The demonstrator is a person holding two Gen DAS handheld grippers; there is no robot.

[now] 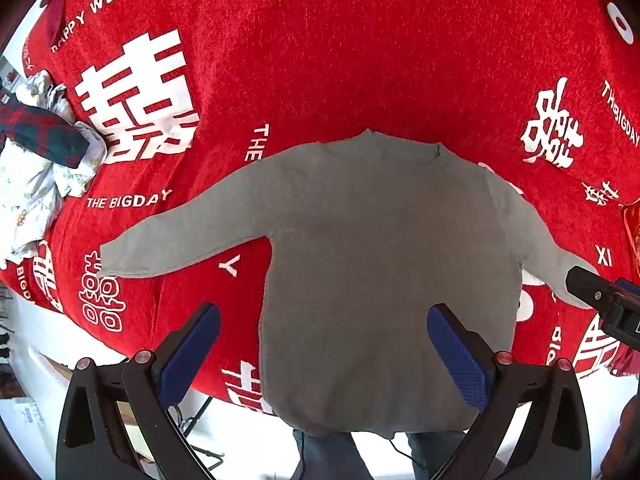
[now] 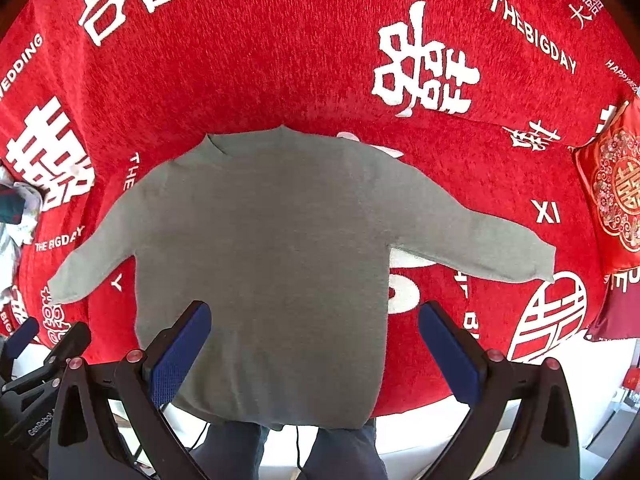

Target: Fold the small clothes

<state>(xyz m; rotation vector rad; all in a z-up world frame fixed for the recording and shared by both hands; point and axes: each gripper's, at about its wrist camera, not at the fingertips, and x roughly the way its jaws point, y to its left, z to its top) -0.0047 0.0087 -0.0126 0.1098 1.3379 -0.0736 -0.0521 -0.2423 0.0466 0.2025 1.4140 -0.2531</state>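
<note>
I see open red cloth [image 1: 320, 60] across the whole upper frame above the grey sweater [image 1: 380, 260], which fills the centre. At the left edge a heap of clothes [image 1: 40, 160] crowds the way in. In the right wrist view, a red cushion [image 2: 616, 192] blocks the right edge.

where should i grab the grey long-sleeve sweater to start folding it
Grip the grey knit sweater at a sleeve cuff, coming in from the outer side. It lies flat, both sleeves spread outward, so the cuff is a free edge; both grippers are open.
</note>
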